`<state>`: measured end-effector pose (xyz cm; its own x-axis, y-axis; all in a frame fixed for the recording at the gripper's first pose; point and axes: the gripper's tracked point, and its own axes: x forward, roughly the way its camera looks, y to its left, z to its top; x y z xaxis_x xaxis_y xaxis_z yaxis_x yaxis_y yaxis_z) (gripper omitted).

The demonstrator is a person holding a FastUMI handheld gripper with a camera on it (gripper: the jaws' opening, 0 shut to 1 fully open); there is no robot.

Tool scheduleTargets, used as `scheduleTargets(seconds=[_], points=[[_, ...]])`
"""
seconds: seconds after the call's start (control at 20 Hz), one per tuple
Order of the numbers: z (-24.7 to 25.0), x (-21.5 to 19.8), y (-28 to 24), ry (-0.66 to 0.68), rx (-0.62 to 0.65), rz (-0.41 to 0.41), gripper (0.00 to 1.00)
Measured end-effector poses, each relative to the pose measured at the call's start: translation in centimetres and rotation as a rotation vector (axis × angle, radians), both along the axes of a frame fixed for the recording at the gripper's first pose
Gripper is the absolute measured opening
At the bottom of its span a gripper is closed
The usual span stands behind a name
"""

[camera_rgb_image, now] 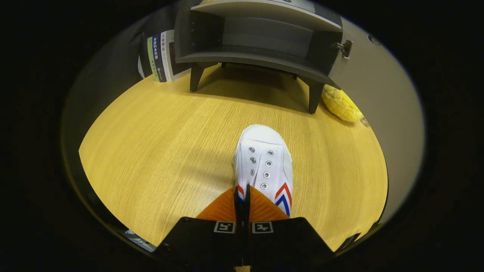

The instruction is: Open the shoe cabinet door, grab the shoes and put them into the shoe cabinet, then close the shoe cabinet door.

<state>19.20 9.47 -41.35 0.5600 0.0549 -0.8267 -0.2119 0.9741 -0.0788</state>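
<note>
White shoe [263, 162] with red-blue chevrons, grey cabinet [261, 41], yellow wood-grain table [159, 151].

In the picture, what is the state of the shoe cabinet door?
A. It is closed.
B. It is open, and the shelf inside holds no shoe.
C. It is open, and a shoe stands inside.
B: the door is swung aside, the shoe cabinet shows a bare shelf, and the gripper is shut on the white shoe over the table.

A staged household corner set up on a round wood-grain surface [159, 151]: a small dark shoe cabinet [261, 41] on legs stands open, a few books [160, 56] stand upright beside it, and a white sneaker [264, 162] lies before it, gripped at the heel by the closed fingers [242, 198].
</note>
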Motion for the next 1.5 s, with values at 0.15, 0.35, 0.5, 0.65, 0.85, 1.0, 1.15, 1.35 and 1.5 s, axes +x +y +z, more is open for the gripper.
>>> scheduleTargets(seconds=[0.15, 0.35, 0.5, 0.65, 0.85, 1.0, 1.15, 1.35, 1.5], points=[[1.1, 0.0, 0.2, -0.009, 0.027, 0.000, 0.02], [3.4, -0.3, 0.7, -0.020, 0.066, -0.001, 0.02], [7.2, 0.2, 0.9, -0.074, 0.069, 0.015, 0.02], [12.2, 1.8, 1.6, -0.155, 0.087, 0.018, 0.02], [20.3, 4.4, 2.9, -0.297, 0.133, 0.028, 0.02], [26.1, 6.9, 3.2, -0.398, 0.164, 0.014, 0.02], [31.2, 9.6, 3.0, -0.484, 0.182, -0.012, 0.02], [36.1, 13.7, 2.1, -0.559, 0.197, -0.062, 0.02], [39.2, 17.2, 1.0, -0.595, 0.187, -0.100, 0.02]])
